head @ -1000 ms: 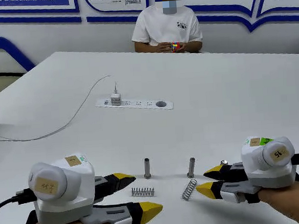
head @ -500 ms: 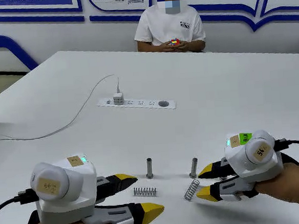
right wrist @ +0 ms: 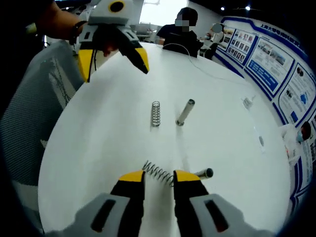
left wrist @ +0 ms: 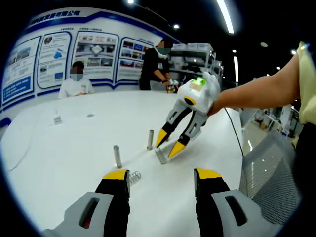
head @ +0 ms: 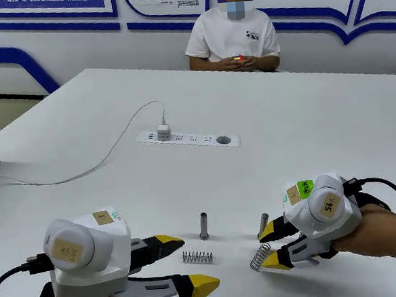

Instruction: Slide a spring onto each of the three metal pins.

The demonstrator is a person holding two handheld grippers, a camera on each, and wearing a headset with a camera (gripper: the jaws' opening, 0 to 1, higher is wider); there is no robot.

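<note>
Bright even overhead light, soft shadows, sharp focus; gripper views bulge

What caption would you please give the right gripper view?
Right gripper, jaws open, flanking a spring beside a pin.

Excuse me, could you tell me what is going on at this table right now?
A person works two handheld grippers over a white table. The right gripper has its open jaws on either side of one spring lying beside an upright pin, apparently about to pick it up. The left gripper hovers open near a second spring, which lies flat in front of another upright pin. Neither pin carries a spring yet.
</note>
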